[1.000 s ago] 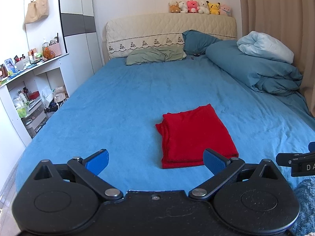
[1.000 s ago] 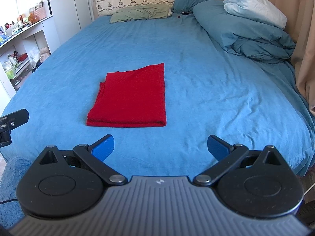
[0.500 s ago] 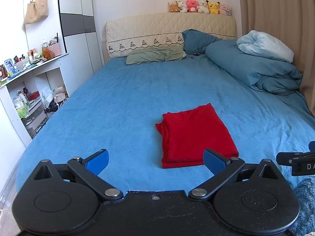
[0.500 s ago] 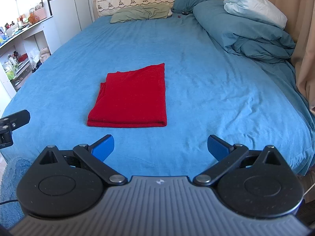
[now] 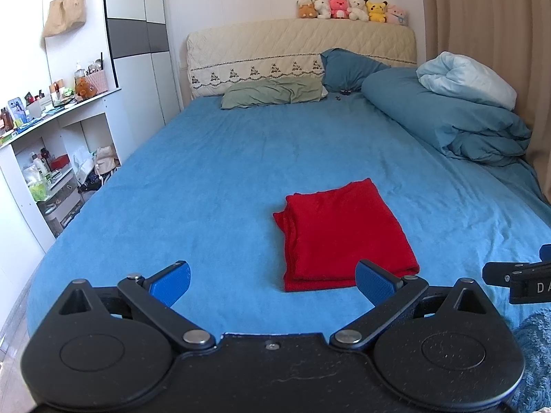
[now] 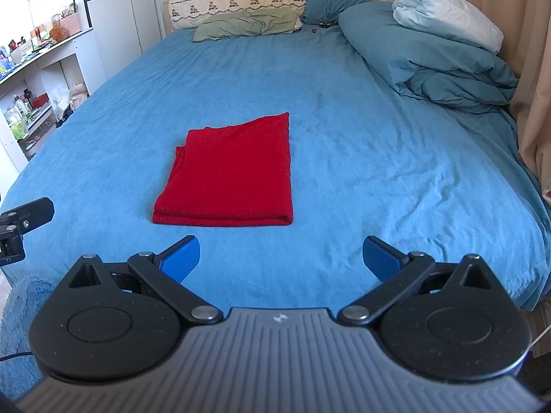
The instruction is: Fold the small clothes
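A red garment [image 5: 341,234] lies folded into a flat rectangle on the blue bed sheet [image 5: 213,186]. It also shows in the right wrist view [image 6: 230,175]. My left gripper [image 5: 272,284] is open and empty, held back near the foot of the bed, left of the garment's near edge. My right gripper [image 6: 280,258] is open and empty, just short of the garment's near edge and apart from it. Part of the right gripper [image 5: 516,278] shows at the right edge of the left wrist view.
A bundled blue duvet [image 5: 458,117] with a pale blanket lies at the back right. A green pillow [image 5: 275,91] and a blue pillow lie at the headboard, plush toys [image 5: 351,8] on top. White shelves [image 5: 48,158] stand left. A beige curtain [image 6: 537,69] hangs right.
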Available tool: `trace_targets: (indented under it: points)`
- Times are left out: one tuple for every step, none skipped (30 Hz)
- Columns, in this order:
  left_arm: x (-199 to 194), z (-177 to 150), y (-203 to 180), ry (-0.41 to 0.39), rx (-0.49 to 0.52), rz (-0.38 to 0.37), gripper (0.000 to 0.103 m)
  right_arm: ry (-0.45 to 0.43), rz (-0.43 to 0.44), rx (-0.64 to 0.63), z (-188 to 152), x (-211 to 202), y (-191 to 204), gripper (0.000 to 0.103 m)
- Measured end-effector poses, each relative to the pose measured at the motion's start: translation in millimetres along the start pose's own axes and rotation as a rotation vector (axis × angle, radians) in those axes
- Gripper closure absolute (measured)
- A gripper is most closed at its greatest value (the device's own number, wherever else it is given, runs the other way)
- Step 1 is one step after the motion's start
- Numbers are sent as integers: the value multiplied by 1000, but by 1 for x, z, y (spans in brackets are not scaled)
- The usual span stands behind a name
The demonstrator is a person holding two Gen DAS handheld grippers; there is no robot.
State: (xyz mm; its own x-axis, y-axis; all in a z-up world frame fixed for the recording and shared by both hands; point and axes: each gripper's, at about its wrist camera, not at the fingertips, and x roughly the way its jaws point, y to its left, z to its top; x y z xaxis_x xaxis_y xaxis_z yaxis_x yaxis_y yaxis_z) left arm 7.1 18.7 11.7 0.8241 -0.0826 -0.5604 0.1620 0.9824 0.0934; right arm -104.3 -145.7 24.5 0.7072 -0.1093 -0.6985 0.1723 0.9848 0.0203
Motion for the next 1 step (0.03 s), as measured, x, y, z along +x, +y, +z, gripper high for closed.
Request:
trace_targets:
  points:
    - [1, 0, 0, -1, 0, 0, 0, 0, 2, 0, 1, 1, 1, 0]
